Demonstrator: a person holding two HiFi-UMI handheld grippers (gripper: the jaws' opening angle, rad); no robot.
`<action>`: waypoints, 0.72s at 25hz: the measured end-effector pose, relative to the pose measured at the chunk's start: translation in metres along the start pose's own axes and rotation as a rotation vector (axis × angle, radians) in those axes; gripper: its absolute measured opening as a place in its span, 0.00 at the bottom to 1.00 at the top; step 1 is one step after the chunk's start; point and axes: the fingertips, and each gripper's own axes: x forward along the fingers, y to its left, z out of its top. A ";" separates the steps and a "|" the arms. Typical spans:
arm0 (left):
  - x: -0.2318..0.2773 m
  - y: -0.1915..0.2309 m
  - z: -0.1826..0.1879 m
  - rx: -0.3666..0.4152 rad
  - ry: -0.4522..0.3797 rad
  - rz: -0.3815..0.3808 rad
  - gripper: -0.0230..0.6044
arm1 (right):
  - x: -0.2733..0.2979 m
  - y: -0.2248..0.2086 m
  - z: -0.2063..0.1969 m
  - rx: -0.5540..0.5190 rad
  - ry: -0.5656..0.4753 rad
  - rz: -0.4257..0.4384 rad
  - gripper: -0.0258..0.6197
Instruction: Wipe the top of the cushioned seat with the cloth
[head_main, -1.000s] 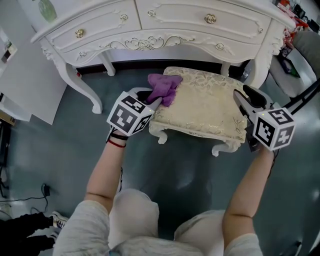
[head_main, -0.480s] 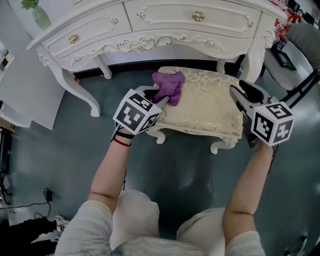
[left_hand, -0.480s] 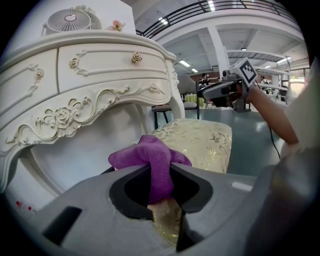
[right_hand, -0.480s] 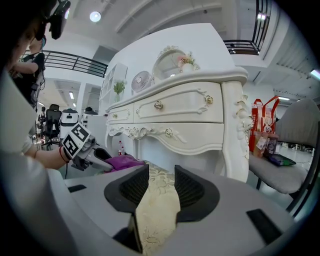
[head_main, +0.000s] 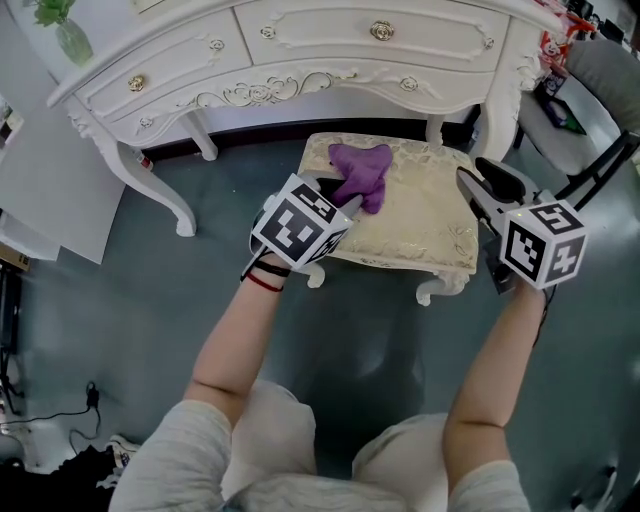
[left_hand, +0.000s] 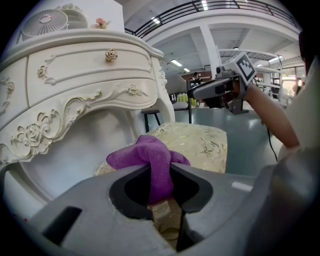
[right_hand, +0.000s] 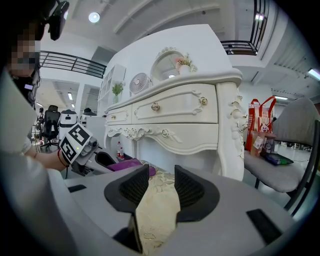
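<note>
- The left gripper (left_hand: 161, 171) has its jaws closed tight on a fold of the purple cloth (head_main: 362, 172). The cloth bunches out ahead of the jaws and rests on the cushioned seat (head_main: 425, 215).
- The right gripper (right_hand: 161, 186) has its jaws a small way apart with nothing between them. Only the seat's cream brocade shows through the gap.
- In the head view the right gripper sits at the seat's right edge. I cannot tell whether it touches the seat.
- The cloth lies on the back half of the seat top, left of centre, in front of the white dressing table (head_main: 300, 62).
- Since 1.0 s ago, the cloth and the left gripper have moved right, from the seat's back-left corner in onto the top.
- The right gripper has kept its place at the seat's right edge over that time.
- Count: 2 grippers, 1 cloth, 1 seat with 2 carved front legs in the head view, and 1 dressing table.
</note>
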 end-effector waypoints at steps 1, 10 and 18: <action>0.003 -0.003 0.003 0.005 0.001 -0.007 0.17 | 0.000 0.000 -0.001 0.001 0.001 0.001 0.26; 0.031 -0.039 0.030 0.081 0.006 -0.077 0.17 | -0.004 -0.009 -0.006 0.012 0.005 -0.009 0.26; 0.053 -0.068 0.050 0.141 0.010 -0.131 0.17 | -0.010 -0.020 -0.008 0.032 0.000 -0.027 0.26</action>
